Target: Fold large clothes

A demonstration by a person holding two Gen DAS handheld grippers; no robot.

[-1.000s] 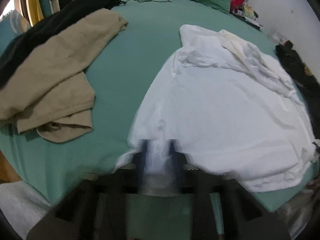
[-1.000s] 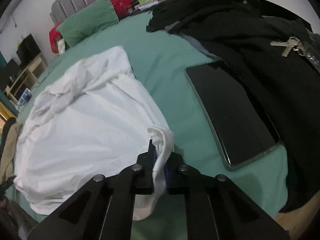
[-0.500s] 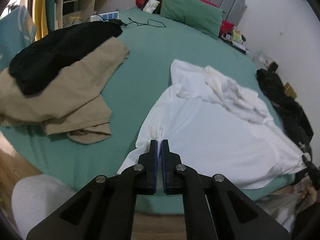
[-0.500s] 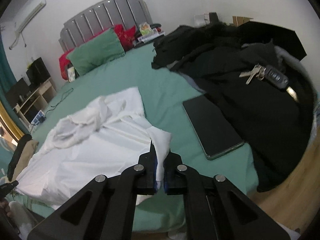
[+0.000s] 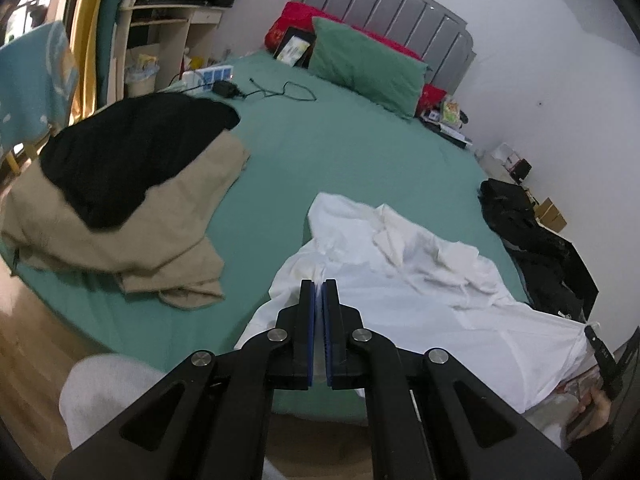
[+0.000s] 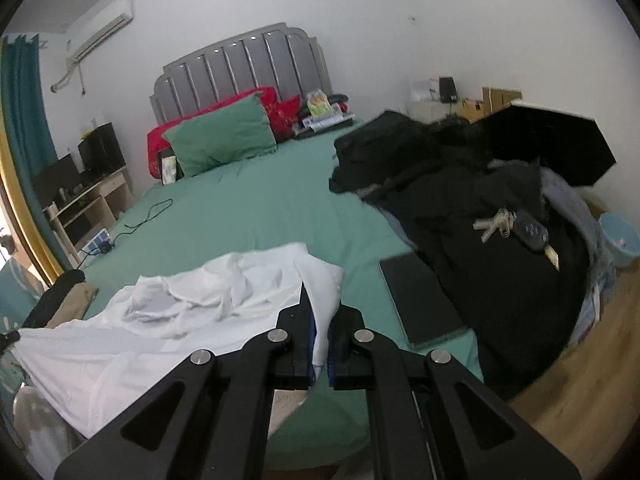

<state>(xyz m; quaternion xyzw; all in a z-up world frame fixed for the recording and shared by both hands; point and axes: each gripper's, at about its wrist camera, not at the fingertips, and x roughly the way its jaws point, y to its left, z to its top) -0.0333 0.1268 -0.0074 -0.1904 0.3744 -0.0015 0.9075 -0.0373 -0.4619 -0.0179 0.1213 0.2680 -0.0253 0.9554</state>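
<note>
Your left gripper point(image 5: 319, 285) is clamped on one corner of the white shirt point(image 5: 420, 300), your right gripper point(image 6: 319, 312) on another. The shirt lies crumpled on the green bed point(image 5: 340, 152), its near edge lifted.

left wrist: at the bed's point(image 5: 360, 148) foot edge, low and near, faces 12 o'clock toward the headboard point(image 5: 384, 12), tan clothes point(image 5: 120, 240) at 10 | right wrist: same edge, faces 11 o'clock, black pile point(image 6: 480, 220) at 2 | shared: white garment point(image 5: 420, 300) point(image 6: 140, 340), green pillow point(image 5: 364, 68) point(image 6: 220, 136), headboard point(image 6: 244, 68)
</note>
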